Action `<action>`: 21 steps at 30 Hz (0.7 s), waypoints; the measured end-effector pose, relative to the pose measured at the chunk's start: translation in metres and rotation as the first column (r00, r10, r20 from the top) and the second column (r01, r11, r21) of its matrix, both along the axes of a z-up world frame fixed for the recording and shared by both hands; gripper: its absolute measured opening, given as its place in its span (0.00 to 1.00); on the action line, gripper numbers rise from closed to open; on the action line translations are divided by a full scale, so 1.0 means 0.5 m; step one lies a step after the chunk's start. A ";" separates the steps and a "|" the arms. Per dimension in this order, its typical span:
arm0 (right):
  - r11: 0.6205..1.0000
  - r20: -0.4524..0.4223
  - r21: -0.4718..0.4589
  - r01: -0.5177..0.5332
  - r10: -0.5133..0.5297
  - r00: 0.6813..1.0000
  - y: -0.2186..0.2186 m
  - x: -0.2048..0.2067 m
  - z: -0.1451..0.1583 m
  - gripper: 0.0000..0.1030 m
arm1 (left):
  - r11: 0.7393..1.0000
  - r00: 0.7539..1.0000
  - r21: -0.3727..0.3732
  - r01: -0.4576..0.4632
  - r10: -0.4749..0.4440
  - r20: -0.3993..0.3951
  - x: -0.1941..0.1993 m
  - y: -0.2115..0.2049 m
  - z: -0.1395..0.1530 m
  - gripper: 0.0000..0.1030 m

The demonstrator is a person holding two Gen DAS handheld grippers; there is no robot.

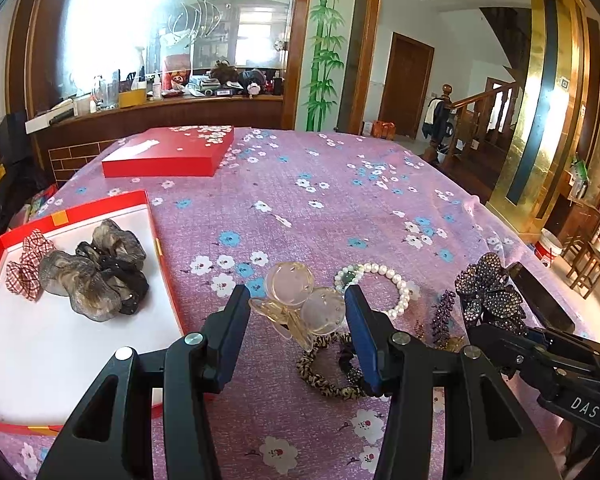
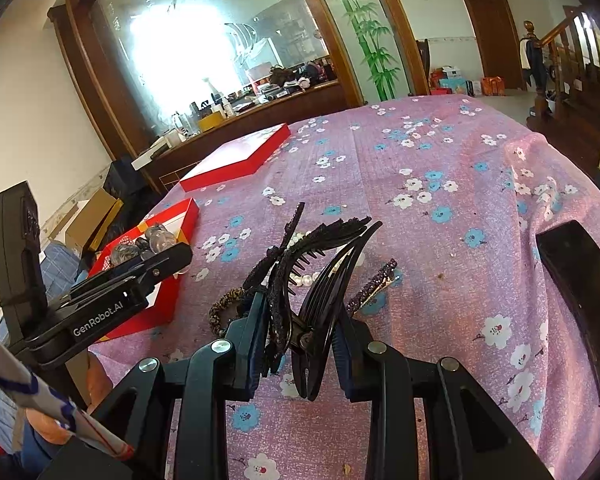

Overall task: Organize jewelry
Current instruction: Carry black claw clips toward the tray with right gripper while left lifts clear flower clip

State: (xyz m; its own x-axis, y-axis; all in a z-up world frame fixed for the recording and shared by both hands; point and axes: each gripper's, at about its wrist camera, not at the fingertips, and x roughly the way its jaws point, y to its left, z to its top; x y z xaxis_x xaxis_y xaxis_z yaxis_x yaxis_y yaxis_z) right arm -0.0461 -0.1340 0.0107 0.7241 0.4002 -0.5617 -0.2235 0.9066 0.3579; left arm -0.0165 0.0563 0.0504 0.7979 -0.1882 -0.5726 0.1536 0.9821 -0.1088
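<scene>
My left gripper (image 1: 296,312) is shut on a clear amber hair claw (image 1: 296,300) with two round discs, held above the pink floral cloth. My right gripper (image 2: 300,344) is shut on a black rhinestone flower hair claw (image 2: 300,276); the claw also shows in the left wrist view (image 1: 488,292). A pearl bracelet (image 1: 388,284), a leopard-print scrunchie (image 1: 324,376) and a purple rhinestone clip (image 1: 442,314) lie on the cloth. The red box with a white lining (image 1: 60,352) at the left holds grey and black scrunchies (image 1: 96,272) and a red checked bow (image 1: 28,264).
The red box lid (image 1: 172,152) lies at the far side of the table. A black phone (image 2: 580,296) lies at the right near the table edge. A wooden counter with clutter (image 1: 160,96) stands behind the table.
</scene>
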 end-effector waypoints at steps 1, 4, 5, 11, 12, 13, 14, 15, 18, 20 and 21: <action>1.000 -0.008 0.009 0.002 -0.002 1.000 -0.002 0.000 0.001 0.31 | 1.000 1.000 0.001 -0.001 0.001 0.001 0.000 0.000 0.000 0.46; 1.000 -0.010 0.022 0.004 -0.003 1.000 -0.003 0.000 0.011 0.31 | 1.000 1.000 -0.004 -0.008 0.008 0.008 -0.002 0.005 0.005 0.46; 1.000 -0.002 0.019 0.004 -0.003 1.000 -0.002 -0.003 0.019 0.31 | 1.000 1.000 -0.007 -0.015 0.015 0.012 -0.004 0.009 0.007 0.46; 1.000 0.037 -0.008 -0.023 0.024 0.999 0.024 -0.019 0.059 0.31 | 0.998 0.999 -0.046 -0.035 0.035 0.003 -0.019 0.046 0.018 0.46; 0.999 0.040 -0.010 -0.033 0.033 0.999 0.032 -0.019 0.064 0.31 | 0.998 0.999 -0.052 -0.040 0.040 0.001 -0.023 0.055 0.020 0.46; 0.999 0.042 -0.011 -0.049 0.050 0.998 0.044 -0.020 0.070 0.31 | 0.997 0.999 -0.056 -0.049 0.049 0.000 -0.028 0.067 0.022 0.46; 0.998 0.043 -0.012 -0.063 0.064 0.997 0.055 -0.018 0.074 0.31 | 0.996 0.998 -0.059 -0.060 0.060 0.001 -0.034 0.082 0.025 0.46; 0.996 0.043 -0.014 -0.084 0.085 0.995 0.071 -0.017 0.078 0.31 | 0.995 0.997 -0.061 -0.074 0.075 0.002 -0.041 0.099 0.028 0.46; 0.989 0.042 -0.014 -0.147 0.147 0.988 0.116 -0.011 0.090 0.31 | 0.990 0.993 -0.073 -0.117 0.117 -0.006 -0.057 0.156 0.039 0.46; 0.981 0.040 -0.015 -0.194 0.195 0.980 0.149 -0.007 0.097 0.31 | 0.985 0.988 -0.075 -0.155 0.155 -0.003 -0.072 0.199 0.046 0.46; 0.976 0.041 -0.019 -0.217 0.218 0.975 0.167 -0.005 0.102 0.31 | 0.983 0.985 -0.076 -0.170 0.170 -0.003 -0.076 0.213 0.049 0.46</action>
State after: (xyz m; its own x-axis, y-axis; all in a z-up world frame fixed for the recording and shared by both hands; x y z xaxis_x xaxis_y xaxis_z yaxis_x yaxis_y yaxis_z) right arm -0.0488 -0.0504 0.0615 0.6436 0.5432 -0.5392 -0.4307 0.8394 0.3315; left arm -0.0547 0.1627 0.0747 0.8237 -0.0924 -0.5594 -0.0145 0.9829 -0.1837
